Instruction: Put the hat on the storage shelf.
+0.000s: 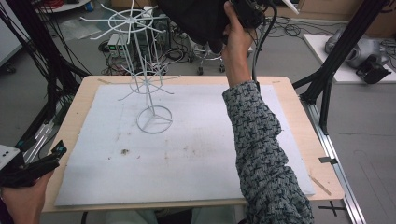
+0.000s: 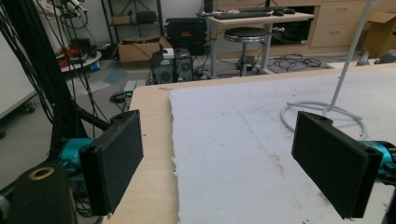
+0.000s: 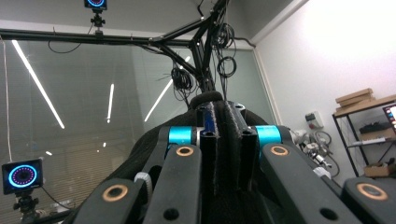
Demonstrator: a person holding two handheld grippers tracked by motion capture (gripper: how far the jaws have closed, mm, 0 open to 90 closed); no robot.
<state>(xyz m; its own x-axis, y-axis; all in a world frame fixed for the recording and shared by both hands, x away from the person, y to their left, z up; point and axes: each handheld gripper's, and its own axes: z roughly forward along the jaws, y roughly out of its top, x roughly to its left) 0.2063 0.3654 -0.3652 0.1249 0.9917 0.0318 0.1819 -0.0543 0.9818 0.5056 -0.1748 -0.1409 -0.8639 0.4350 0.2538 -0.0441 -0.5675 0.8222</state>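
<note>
The right gripper (image 1: 247,11), jaws clamped on a black cloth item (image 1: 196,18), probably a cap, hangs high beside the white wire rack (image 1: 148,79). A thin pinch might let it slip short of a hook. The left gripper (image 1: 32,169) waits open, well apart from the rack.

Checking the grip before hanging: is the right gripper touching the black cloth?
Touching. In the right gripper view the right gripper has its jaws shut on a fold of the black cloth.

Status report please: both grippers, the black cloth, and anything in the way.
Right gripper shut on black cloth, raised beyond white wire rack. Left gripper open, at table edge. Nothing between.
</note>
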